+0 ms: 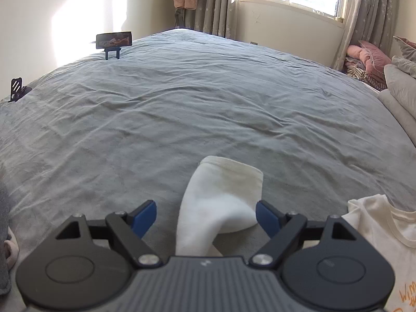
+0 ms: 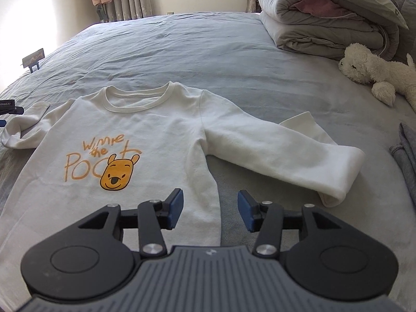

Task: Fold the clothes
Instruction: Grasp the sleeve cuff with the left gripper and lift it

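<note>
A: Locate the garment.

B: The white sweatshirt point(image 2: 145, 140) lies flat, front up, on the grey bed sheet point(image 2: 234, 59), collar toward the far side. An orange bear print sits on the chest. One sleeve point(image 2: 273, 150) extends sideways and is doubled back at the cuff end. The other sleeve point(image 1: 221, 202) is bent near its middle, cuff pointing away from the body.

A: State of the left gripper?

B: The left gripper point(image 1: 206, 215) hovers over that bent sleeve. Its fingers point(image 1: 145, 217) stand wide; the sleeve lies between them. The right-hand pad sits at the fabric edge; contact cannot be confirmed, and nothing is clamped.

A: Right gripper?

B: The right gripper point(image 2: 210, 210) is above the sweatshirt's side edge. Its fingers point(image 2: 175, 209) are moderately parted and hold nothing; one pad is over the fabric, the other over the sheet.

A: Surroundings?

B: A folded quilt point(image 2: 325, 20) and a cream plush toy point(image 2: 377, 75) lie at the far right of the bed. A phone on a stand point(image 1: 114, 41) is at the far left edge.
</note>
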Motion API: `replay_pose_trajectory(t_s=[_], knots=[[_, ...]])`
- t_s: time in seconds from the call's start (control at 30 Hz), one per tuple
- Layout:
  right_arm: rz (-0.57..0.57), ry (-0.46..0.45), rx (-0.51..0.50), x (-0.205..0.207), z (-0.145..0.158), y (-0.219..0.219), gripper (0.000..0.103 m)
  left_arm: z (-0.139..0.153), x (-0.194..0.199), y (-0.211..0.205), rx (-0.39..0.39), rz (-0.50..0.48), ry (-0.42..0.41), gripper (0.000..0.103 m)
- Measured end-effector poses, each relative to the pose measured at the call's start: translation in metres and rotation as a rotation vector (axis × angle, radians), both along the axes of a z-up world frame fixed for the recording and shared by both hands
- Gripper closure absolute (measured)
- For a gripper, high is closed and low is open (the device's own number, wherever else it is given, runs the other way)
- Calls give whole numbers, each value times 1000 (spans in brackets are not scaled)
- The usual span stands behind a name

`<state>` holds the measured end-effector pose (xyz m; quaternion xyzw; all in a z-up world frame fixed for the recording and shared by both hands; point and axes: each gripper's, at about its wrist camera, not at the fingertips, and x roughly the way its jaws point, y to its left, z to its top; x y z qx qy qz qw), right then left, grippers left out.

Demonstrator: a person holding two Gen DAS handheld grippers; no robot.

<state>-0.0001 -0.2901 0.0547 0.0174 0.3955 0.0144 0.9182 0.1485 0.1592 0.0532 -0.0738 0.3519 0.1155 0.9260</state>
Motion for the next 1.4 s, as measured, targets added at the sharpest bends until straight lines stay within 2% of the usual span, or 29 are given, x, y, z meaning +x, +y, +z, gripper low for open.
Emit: replay_pose_trajectory(t_s=[0.03, 0.07, 0.1, 0.13, 0.2, 0.27, 0.47, 0.53, 0.6, 0.67, 0.77, 0.87, 0.97, 1.13, 1.27, 1.4], knots=[[-1, 2, -5, 2, -1, 0, 52, -5, 4, -1, 9, -5, 11, 22], [-1, 4, -11, 4, -3, 0, 52, -9, 7, -1, 14, -18, 26, 41], [1, 6, -17, 5, -4, 1, 52, -13, 10, -2, 19, -32, 41, 72], [5, 8, -23, 7, -5, 1, 52, -15, 11, -1, 17, -30, 53, 79], [11, 5, -32, 10, -5, 3, 52, -16, 10, 2, 13, -20, 58, 87], [15, -1, -38, 12, -5, 4, 52, -9, 4, 11, 9, 23, 36, 88], [13, -15, -47, 8, -3, 5, 52, 23, -38, 59, -114, 233, -104, 90], [10, -16, -43, 6, -3, 6, 52, 30, -62, 72, -203, 291, -137, 90], [14, -15, -44, 5, -4, 9, 52, 31, -83, 77, -249, 320, -147, 90], [20, -14, -44, 4, -5, 14, 52, 27, -101, 80, -269, 362, -126, 90], [43, -5, -49, 4, -9, 24, 52, 11, -115, 93, -369, 439, -36, 88], [61, 9, -65, 3, -14, 31, 52, -4, -124, 97, -412, 461, 57, 83], [54, 29, -83, 4, -18, 30, 52, -4, -132, 97, -412, 449, 72, 77], [-27, 34, -62, 5, -18, 12, 52, 3, -145, 108, -409, 481, 67, 76], [-64, 26, -50, 6, -16, 3, 52, 14, -154, 116, -362, 557, 30, 74], [-55, 15, -50, 7, -12, 5, 52, 32, -165, 112, -295, 566, -46, 74]])
